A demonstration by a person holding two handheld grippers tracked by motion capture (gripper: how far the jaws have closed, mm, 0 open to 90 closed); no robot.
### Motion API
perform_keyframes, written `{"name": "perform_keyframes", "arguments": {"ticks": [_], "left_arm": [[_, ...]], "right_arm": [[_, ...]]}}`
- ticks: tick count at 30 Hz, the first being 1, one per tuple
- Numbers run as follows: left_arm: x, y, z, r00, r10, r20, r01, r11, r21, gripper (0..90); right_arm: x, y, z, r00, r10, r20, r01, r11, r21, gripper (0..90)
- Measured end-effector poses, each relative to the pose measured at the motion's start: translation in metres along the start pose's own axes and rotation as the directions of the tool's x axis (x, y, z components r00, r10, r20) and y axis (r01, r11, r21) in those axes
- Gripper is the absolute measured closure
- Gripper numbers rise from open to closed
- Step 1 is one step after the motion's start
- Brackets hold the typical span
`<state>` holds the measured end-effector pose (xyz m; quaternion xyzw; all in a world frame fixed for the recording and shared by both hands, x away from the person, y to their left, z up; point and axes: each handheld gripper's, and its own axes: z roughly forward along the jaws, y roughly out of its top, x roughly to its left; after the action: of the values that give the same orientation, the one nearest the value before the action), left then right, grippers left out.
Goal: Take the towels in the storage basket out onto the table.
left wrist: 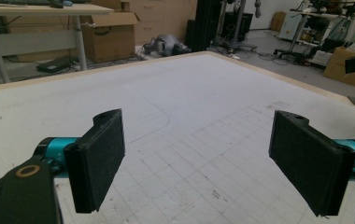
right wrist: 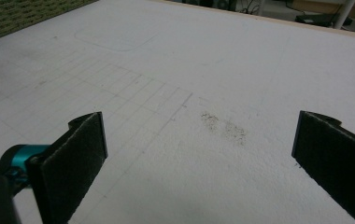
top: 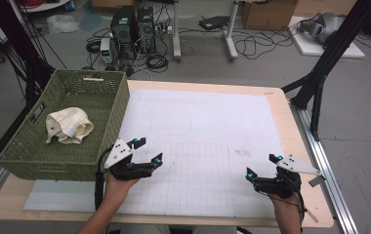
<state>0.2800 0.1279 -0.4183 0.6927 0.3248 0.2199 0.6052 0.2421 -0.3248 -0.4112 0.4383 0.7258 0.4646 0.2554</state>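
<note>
- Where the person's forearms come in at the bottom edge of the high view, the left hand (top: 117,187) holds the left gripper (top: 148,151) at lower centre-left, and the right hand (top: 283,202) holds the right gripper (top: 261,165) at lower right.
- Left gripper: its two black jaws stand wide apart with nothing between them; in the left gripper view the black pads (left wrist: 102,161) frame only bare mat.
- Right gripper: its jaws are likewise spread apart and hold nothing; in the right gripper view the pads (right wrist: 75,161) hang over the mat, with a small patch of dark specks (right wrist: 224,128) between and beyond them.
- Both grippers are over the white gridded mat (top: 203,141) that covers most of the light wooden table (top: 291,122); they are well apart from each other.
- Just beside the left gripper, toward the left of the frame, stands a green woven rectangular basket (top: 110,122) at the table's left edge.
- Inside that basket, toward its middle, lies a crumpled cream-coloured cloth (top: 69,126), apart from both grippers.
- Farther off, in the upper part of the frame beyond the table, the grey floor carries black computer towers (top: 133,27), tangled cables (top: 252,46) and cardboard boxes (top: 266,14).
</note>
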Motion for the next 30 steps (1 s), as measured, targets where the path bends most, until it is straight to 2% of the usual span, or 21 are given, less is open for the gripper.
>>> {"name": "perform_keyframes", "arguments": {"ticks": [7,10,12,15,26,30], "left_arm": [[-0.001,0.000,0.001,0.9999,-0.010,0.011,0.010,0.9999,0.001,18.7],[-0.001,0.001,-0.001,1.0000,-0.004,0.003,0.004,0.9998,0.018,18.6],[0.000,0.002,-0.001,0.9997,-0.025,0.007,0.025,0.9995,0.021,17.8],[-0.001,0.003,-0.002,0.9998,-0.017,0.010,0.017,0.9997,0.020,17.8],[-0.005,0.020,-0.008,0.9960,-0.041,0.079,0.042,0.9991,0.000,17.0],[-0.005,0.027,-0.013,0.9972,-0.028,0.070,0.029,0.9995,-0.014,17.1]], "right_arm": [[-0.004,-0.001,0.000,0.9999,0.012,-0.002,-0.012,0.9999,-0.005,2.5],[-0.004,-0.001,0.003,0.9997,0.022,-0.001,-0.022,0.9997,-0.004,2.5],[-0.004,0.000,0.003,0.9998,0.019,0.003,-0.019,0.9998,-0.005,2.5],[-0.003,0.001,0.002,0.9999,0.012,0.005,-0.012,0.9999,-0.008,2.4],[-0.001,0.000,0.002,0.9998,0.016,-0.010,-0.016,0.9999,0.006,2.5],[0.000,0.000,0.004,0.9997,0.019,-0.016,-0.019,0.9998,0.003,2.5]]}}
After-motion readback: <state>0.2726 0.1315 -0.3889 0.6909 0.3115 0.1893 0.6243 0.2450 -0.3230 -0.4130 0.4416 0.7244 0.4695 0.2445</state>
